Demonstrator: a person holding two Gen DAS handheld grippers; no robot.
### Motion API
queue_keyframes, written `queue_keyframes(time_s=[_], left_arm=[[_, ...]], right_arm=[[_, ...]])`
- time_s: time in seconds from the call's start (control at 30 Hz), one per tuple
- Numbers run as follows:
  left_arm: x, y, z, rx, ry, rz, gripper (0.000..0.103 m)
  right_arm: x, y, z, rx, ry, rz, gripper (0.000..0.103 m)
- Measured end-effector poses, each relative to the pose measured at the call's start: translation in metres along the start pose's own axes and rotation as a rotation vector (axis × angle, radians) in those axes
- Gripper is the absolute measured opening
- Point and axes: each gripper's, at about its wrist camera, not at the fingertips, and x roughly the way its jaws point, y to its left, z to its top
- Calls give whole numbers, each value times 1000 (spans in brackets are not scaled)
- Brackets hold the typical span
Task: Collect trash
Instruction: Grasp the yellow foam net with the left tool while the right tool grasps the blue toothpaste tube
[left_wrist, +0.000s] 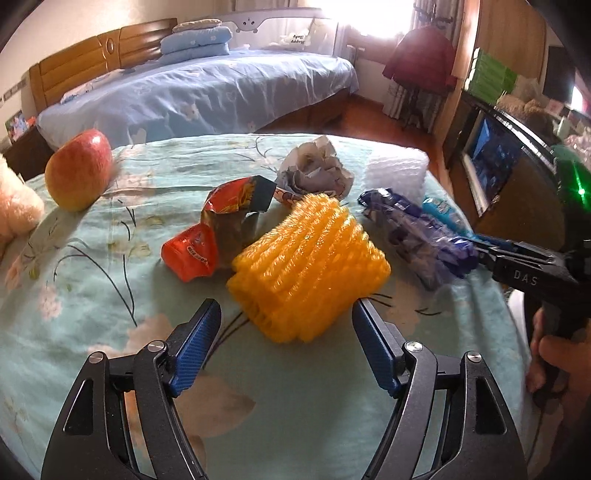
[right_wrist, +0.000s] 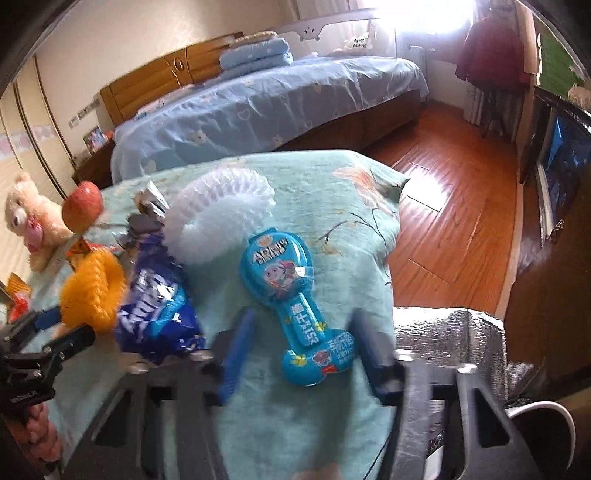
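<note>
An orange foam fruit net (left_wrist: 310, 266) lies on the floral cloth, just beyond and between my open left gripper's (left_wrist: 286, 314) fingers. Behind it lie a red snack wrapper (left_wrist: 218, 236), crumpled paper (left_wrist: 314, 170), a white foam net (left_wrist: 397, 171) and a dark blue wrapper (left_wrist: 421, 236). My right gripper (right_wrist: 299, 336) is open, its fingers either side of a cyan toy package (right_wrist: 295, 299); the frame is blurred. The blue wrapper (right_wrist: 155, 306), white net (right_wrist: 221, 214) and orange net (right_wrist: 92, 291) lie to its left.
A red apple (left_wrist: 79, 168) and a plush bear (right_wrist: 33, 221) sit at the table's far left. A silver foil-lined bag (right_wrist: 454, 347) stands open at the right table edge. Behind are a bed (left_wrist: 203, 88), wooden floor (right_wrist: 454, 206) and a cabinet (left_wrist: 491, 166).
</note>
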Motion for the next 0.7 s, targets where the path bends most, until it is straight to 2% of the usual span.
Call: queue_keyframes(time_s=[0.07,0.13,0.27,0.7], left_arm=[[4,-2,0,8,12,-11,45],[7,-3,-1,14,19,-21,34],[2,-1,-4,12,4,-45,19],[-34,0,-36,-12,-19,-100,15]], right_arm=[[-3,0,-2,-7,-8,-14,38],[-5,-2,-5,-4,-13,-15,35],[-14,-4,-10,21,-19,0,34],[-59,-1,-49,129,-69,78,34]])
